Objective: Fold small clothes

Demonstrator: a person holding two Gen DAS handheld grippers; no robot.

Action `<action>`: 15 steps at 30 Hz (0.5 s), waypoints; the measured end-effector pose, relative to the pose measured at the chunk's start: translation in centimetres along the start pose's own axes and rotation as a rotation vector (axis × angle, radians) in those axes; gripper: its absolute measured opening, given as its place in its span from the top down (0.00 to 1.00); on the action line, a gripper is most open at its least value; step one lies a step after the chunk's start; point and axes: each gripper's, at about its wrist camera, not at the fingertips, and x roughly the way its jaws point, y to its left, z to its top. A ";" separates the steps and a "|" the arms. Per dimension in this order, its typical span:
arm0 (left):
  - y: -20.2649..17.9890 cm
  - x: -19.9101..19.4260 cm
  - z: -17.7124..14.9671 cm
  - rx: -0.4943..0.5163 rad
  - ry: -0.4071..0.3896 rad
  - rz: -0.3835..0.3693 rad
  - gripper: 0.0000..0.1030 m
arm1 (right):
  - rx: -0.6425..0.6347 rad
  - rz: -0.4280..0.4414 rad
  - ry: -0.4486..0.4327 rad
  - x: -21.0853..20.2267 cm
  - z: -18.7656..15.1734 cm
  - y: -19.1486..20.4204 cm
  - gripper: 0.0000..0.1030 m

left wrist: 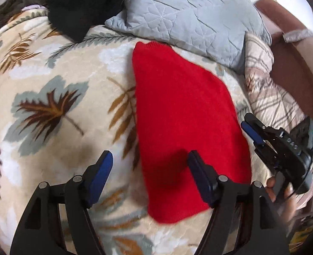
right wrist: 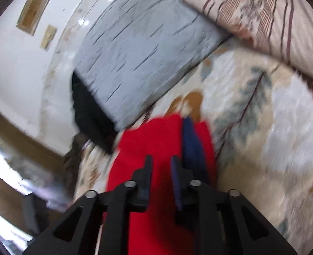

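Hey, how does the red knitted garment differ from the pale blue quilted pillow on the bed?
The red knitted garment lies flat and folded narrow on the leaf-patterned blanket; the pale blue quilted pillow is puffy and sits behind it. The garment is plain bright red knit; the pillow has stitched star shapes. Both are soft fabric resting on the bed.
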 end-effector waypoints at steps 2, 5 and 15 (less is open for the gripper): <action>-0.2 1.0 -1.2 0.011 0.024 0.018 0.28 | -0.070 -0.037 0.100 0.8 -1.5 0.5 0.64; -0.1 2.5 -2.6 -0.026 0.075 0.008 0.27 | -0.194 -0.090 0.097 0.6 -2.8 1.7 0.86; -0.8 2.0 -2.7 -0.002 0.057 0.076 0.27 | -0.089 -0.048 0.088 -0.8 -2.2 -0.6 0.81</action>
